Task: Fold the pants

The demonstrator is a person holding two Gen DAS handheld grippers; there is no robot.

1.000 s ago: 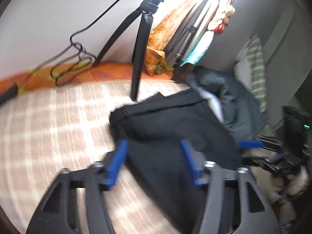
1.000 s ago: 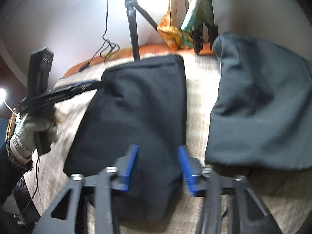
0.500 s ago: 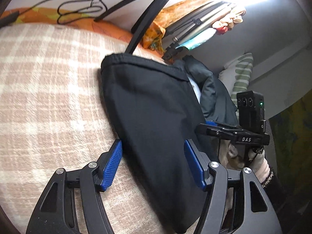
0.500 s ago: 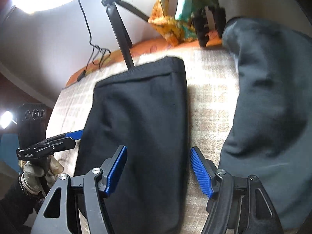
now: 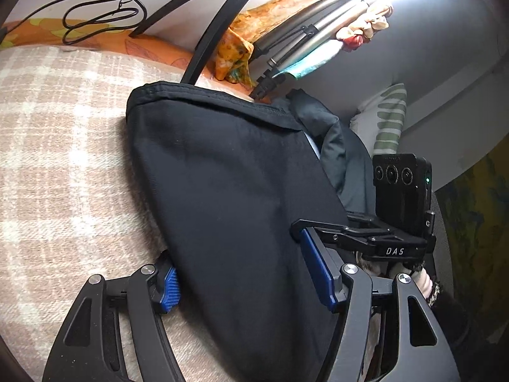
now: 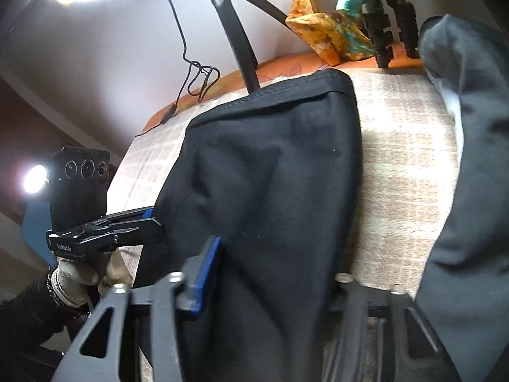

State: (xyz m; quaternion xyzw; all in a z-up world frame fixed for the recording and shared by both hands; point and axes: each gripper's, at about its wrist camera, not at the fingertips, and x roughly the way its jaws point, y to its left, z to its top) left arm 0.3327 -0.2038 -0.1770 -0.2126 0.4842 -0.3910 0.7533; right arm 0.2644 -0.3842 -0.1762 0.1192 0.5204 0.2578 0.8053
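Black pants (image 5: 229,175) lie folded lengthwise on the checked blanket (image 5: 57,165), waistband at the far end. My left gripper (image 5: 235,254) straddles their near part, jaws closing slightly. Its left pad sits at the cloth's edge and its right pad rests on top, without pinching. In the right wrist view the same pants (image 6: 280,159) bunch up between the closing jaws of my right gripper (image 6: 280,264). The cloth presses on the left pad (image 6: 206,273) and hides the right finger. Each view shows the other gripper at the pants' side edge: the right gripper (image 5: 297,227) and the left gripper (image 6: 152,221).
A dark grey garment (image 6: 470,159) lies right of the pants, with a strip of blanket (image 6: 400,165) between them. A black tripod leg (image 5: 206,41) stands behind the waistband. A looped cable (image 5: 101,16), folded stands with orange cloth (image 5: 235,54) and a striped pillow (image 5: 388,117) line the wall.
Both grippers have sunk toward the near part of the pants. The right jaws have narrowed around the cloth, which is now wrinkled and covers the right finger.
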